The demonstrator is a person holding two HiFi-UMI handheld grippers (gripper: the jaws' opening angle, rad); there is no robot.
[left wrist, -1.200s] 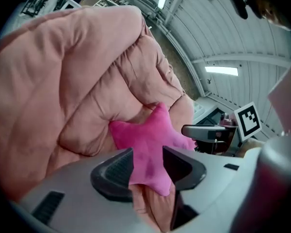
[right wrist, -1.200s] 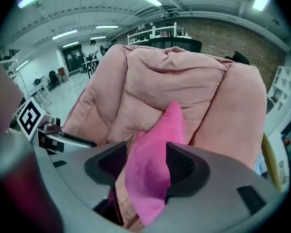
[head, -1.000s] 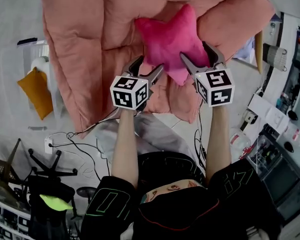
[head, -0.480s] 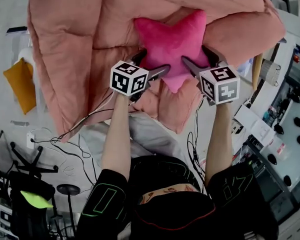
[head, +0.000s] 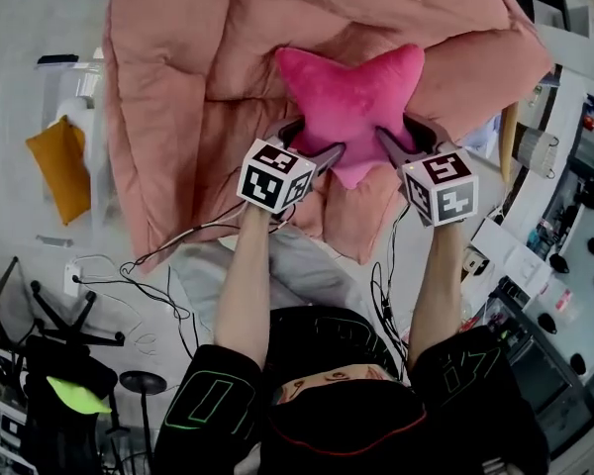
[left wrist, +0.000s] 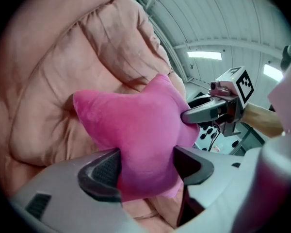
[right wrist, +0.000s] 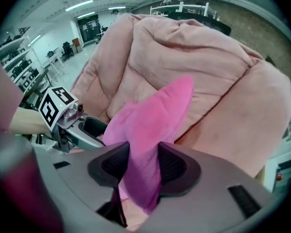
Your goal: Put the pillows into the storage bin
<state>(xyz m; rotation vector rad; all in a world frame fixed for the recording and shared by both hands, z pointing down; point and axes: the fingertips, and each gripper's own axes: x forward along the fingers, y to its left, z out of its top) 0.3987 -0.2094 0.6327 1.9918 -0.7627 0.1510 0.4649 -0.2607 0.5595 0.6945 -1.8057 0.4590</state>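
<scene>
A bright pink star-shaped pillow (head: 351, 97) lies on a salmon-pink comforter (head: 198, 87). My left gripper (head: 312, 144) has one lower arm of the star between its jaws, and in the left gripper view its jaws are closing with the pads (left wrist: 103, 171) pressed into the plush (left wrist: 131, 130). My right gripper (head: 401, 135) grips the neighbouring arm; its jaws are closing too, and the pads (right wrist: 114, 165) squeeze the pink fabric (right wrist: 155, 125) thin. Each gripper shows in the other's view: right gripper (left wrist: 203, 113), left gripper (right wrist: 85, 130). An orange pillow (head: 61, 166) lies at far left.
The comforter fills the upper middle and drapes toward me. Cables (head: 129, 275) trail over the floor below it, and a black chair base (head: 49, 325) stands at lower left. Benches with equipment (head: 564, 216) line the right side.
Both grippers have pushed in onto the star's lower arms and their jaws have narrowed onto the plush. The view has shifted slightly, so the pillow sits a little higher and to the right.
</scene>
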